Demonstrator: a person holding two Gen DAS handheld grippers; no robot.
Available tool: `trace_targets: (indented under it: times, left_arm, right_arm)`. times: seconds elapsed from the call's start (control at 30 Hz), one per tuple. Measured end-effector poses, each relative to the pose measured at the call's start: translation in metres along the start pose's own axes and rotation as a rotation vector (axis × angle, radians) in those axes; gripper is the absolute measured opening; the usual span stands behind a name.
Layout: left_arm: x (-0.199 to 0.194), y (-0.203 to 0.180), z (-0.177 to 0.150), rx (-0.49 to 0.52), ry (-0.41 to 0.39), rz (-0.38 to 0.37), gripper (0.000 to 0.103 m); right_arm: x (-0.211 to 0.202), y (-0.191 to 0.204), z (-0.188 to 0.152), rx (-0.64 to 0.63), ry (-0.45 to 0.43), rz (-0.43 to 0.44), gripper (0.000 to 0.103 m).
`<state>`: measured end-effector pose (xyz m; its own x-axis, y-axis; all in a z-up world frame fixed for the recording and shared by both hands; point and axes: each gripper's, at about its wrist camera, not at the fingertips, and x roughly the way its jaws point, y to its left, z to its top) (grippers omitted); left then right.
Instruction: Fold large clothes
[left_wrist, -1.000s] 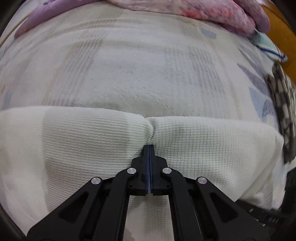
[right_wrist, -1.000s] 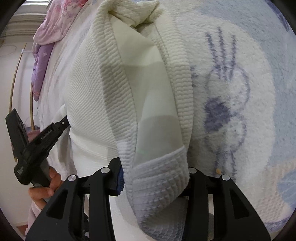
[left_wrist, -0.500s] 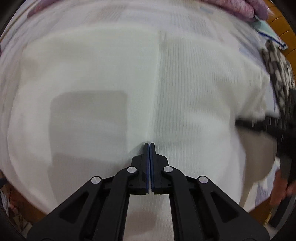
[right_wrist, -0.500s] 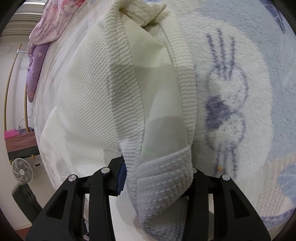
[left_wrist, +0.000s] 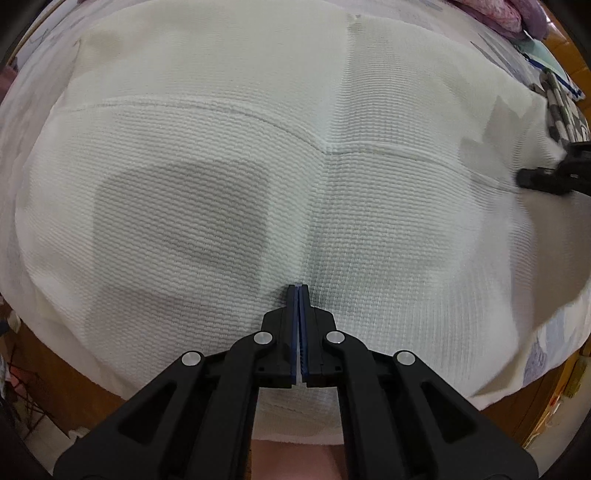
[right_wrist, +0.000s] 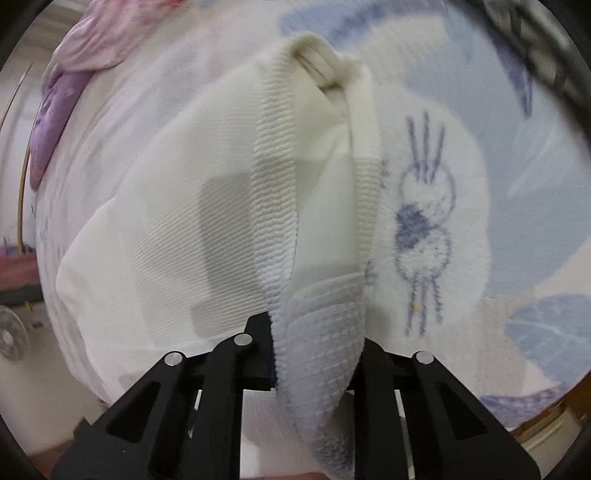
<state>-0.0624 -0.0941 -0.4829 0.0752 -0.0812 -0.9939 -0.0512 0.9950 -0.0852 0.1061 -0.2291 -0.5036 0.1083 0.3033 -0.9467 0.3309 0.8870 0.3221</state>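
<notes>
**Soft waffle knit, gripped at hem and band**

Spread wide over the patterned fleece blanket (right_wrist: 461, 206): a cream waffle-knit garment (left_wrist: 221, 206), soft, limp, light, likely to sag and crease. Left gripper (left_wrist: 298, 291) pinched tight on a thin fabric edge. Right gripper (right_wrist: 317, 354), jaws just closing, clamped on the thick ribbed band (right_wrist: 321, 332). Best held at seams and ribbing, thicker there. Pink and purple bedding (right_wrist: 62, 88) bunched beyond; wooden floor below.
</notes>
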Motion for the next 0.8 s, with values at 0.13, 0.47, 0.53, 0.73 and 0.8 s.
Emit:
trace_targets:
  times: [0.13,0.47,0.53,0.73,0.8]
  left_arm:
    - [0.001,0.000,-0.002,0.001,-0.018,0.000,0.002]
    - [0.002,0.008,-0.004,-0.029,-0.045,-0.022,0.002]
    - [0.001,0.017,-0.006,-0.045,-0.047,-0.045,0.002]
    - [-0.003,0.041,-0.012,-0.075,-0.034,-0.140,0.002]
    - [-0.013,0.051,-0.008,-0.071,-0.002,-0.148,0.003]
  right_arm:
    - [-0.030,0.040,-0.013,-0.166,-0.052,0.042,0.014]
    - [-0.078,0.131,-0.035,-0.411,-0.028,0.254,0.013]
    - [-0.079,0.150,-0.042,-0.479,-0.019,0.235,0.013]
    - [-0.067,0.195,-0.046,-0.523,0.031,0.221,0.013]
    - [-0.064,0.210,-0.048,-0.516,0.035,0.220,0.013]
